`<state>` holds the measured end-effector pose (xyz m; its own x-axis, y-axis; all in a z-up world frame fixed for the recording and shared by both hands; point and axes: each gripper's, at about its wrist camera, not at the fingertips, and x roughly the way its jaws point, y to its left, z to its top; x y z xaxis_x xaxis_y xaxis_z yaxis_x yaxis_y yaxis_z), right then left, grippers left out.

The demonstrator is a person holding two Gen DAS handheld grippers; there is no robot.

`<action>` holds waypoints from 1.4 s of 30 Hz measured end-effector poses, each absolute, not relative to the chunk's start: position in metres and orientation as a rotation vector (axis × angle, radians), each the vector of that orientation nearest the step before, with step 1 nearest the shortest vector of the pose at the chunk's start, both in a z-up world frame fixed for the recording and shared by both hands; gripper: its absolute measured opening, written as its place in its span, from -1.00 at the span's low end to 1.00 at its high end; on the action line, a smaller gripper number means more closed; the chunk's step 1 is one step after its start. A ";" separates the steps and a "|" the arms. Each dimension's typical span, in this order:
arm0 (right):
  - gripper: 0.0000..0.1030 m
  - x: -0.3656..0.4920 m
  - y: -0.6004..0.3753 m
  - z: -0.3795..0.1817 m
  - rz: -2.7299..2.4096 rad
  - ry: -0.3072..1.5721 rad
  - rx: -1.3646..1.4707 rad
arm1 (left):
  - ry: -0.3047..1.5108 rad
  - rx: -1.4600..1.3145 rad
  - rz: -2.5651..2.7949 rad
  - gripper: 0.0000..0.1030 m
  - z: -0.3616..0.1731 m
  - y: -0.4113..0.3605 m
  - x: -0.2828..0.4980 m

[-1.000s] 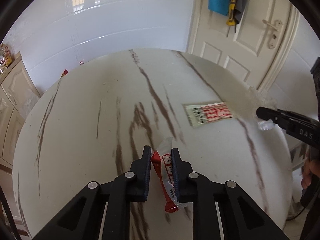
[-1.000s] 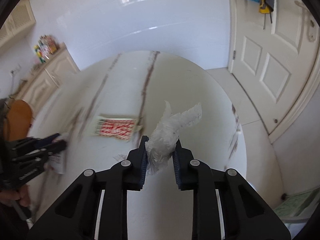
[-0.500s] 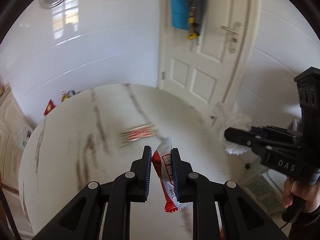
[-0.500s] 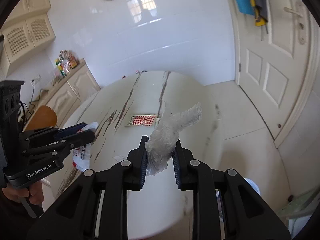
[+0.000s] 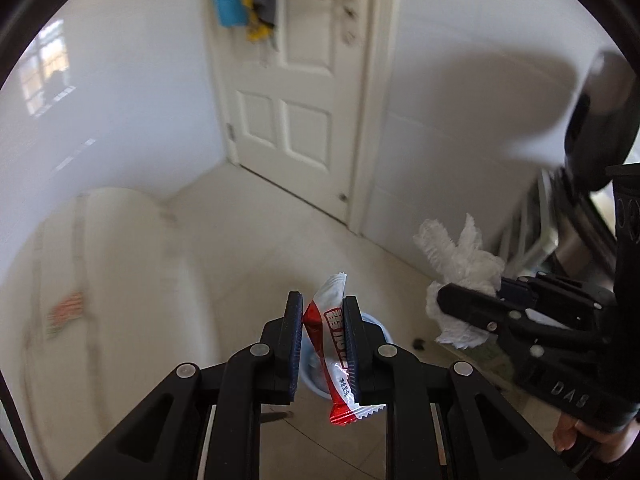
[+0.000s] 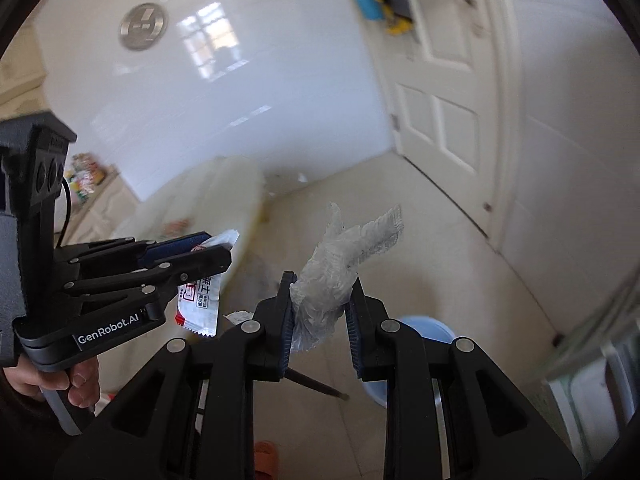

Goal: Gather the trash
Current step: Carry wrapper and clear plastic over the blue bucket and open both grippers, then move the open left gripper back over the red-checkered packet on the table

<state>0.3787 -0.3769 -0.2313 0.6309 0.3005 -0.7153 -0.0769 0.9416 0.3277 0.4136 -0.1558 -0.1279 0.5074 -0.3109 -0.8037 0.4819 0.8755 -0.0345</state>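
Observation:
My left gripper (image 5: 322,314) is shut on a red and white snack wrapper (image 5: 335,354), which hangs between its pads over the floor. Below it sits a light blue bin (image 5: 384,332), mostly hidden behind the fingers. My right gripper (image 6: 322,294) is shut on a crumpled clear plastic wrap (image 6: 336,268). In the right wrist view the blue bin (image 6: 430,330) stands on the floor just right of the fingers, and the left gripper (image 6: 224,250) with its wrapper (image 6: 200,304) is at the left. The right gripper (image 5: 444,302) with its white wad (image 5: 460,264) shows at the right of the left wrist view.
The round marble table (image 5: 100,280) lies to the left, with a red patterned flat packet (image 5: 66,312) on it. A white door (image 5: 304,92) and tiled walls stand ahead. A metal rack (image 5: 536,232) is at the far right. A person's hand (image 6: 60,380) holds the left handle.
Both grippers swung away from over the table to the right, above the tiled floor, and the blue bin came into view beneath them. Both grips kept hold of their trash.

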 end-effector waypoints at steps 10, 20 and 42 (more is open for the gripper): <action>-0.50 0.413 -0.441 -0.356 0.168 1.043 0.429 | 1.136 0.260 -0.495 -0.58 -0.242 -0.239 0.494; 0.27 0.429 -0.466 -0.411 0.125 1.133 0.547 | 1.148 0.260 -0.402 0.32 -0.266 -0.249 0.533; 0.65 0.378 -0.348 -0.228 0.176 0.855 0.303 | 0.761 0.248 -0.275 0.82 -0.105 -0.055 0.397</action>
<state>0.3781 -0.3479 -0.2276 0.6455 0.2726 -0.7135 -0.0312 0.9428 0.3319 0.3971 -0.0551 -0.1045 0.6915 -0.1544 -0.7057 0.3320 0.9356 0.1205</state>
